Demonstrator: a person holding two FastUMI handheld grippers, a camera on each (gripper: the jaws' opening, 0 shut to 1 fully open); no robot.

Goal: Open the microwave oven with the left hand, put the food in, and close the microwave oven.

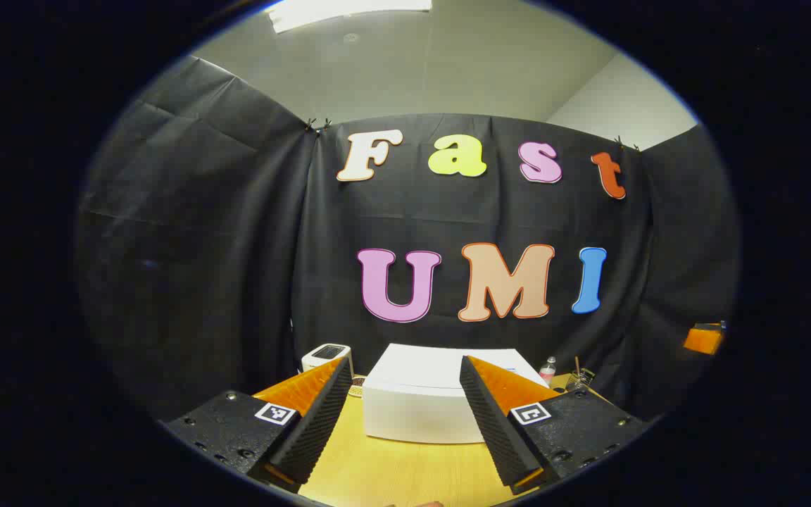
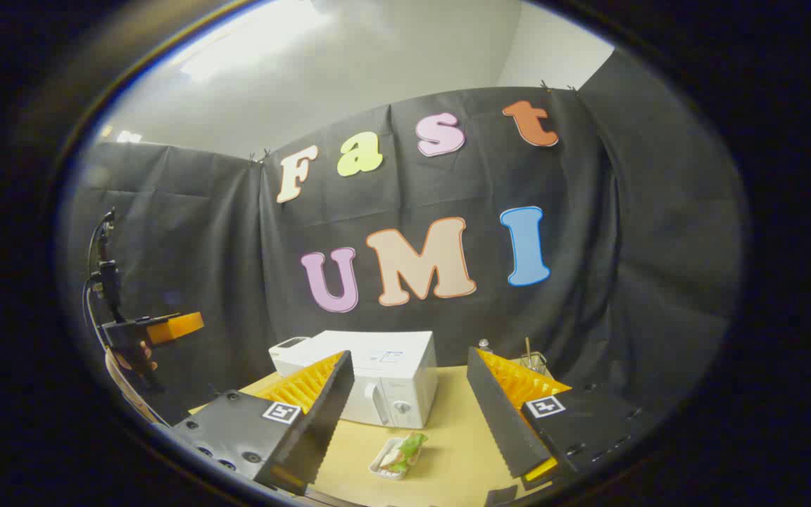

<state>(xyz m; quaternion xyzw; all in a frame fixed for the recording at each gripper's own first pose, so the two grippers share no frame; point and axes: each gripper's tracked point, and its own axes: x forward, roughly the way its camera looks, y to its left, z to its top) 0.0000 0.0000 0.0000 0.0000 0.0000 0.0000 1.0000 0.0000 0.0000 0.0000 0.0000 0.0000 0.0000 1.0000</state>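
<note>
Microwave oven (image 2: 370, 377) is the landmark: white, door closed, standing on the counter (image 2: 448, 443) against the black booth wall. Left gripper (image 1: 402, 408) has its fingers spread apart with nothing between them, and the oven sits framed in that gap, well beyond the tips. Right gripper (image 2: 409, 415) also has its fingers apart and empty; between them, in front of the oven's door, lies the food (image 2: 400, 454) in a small white tray on the counter. In the right gripper view the left gripper appears again, far to the oven's left and well above the counter, a hand around it. Beside the oven's left end stands a small white device (image 1: 327, 355); off its right end stand a small bottle (image 1: 548, 370) and a glass jar (image 1: 578, 380).

Nothing has been done yet, by my reading. The door's handle shows beside the control knob; a pull that misses it, or tugs hard, could drag the light oven forward onto the food tray. A swinging door might also sweep the tray.
</note>
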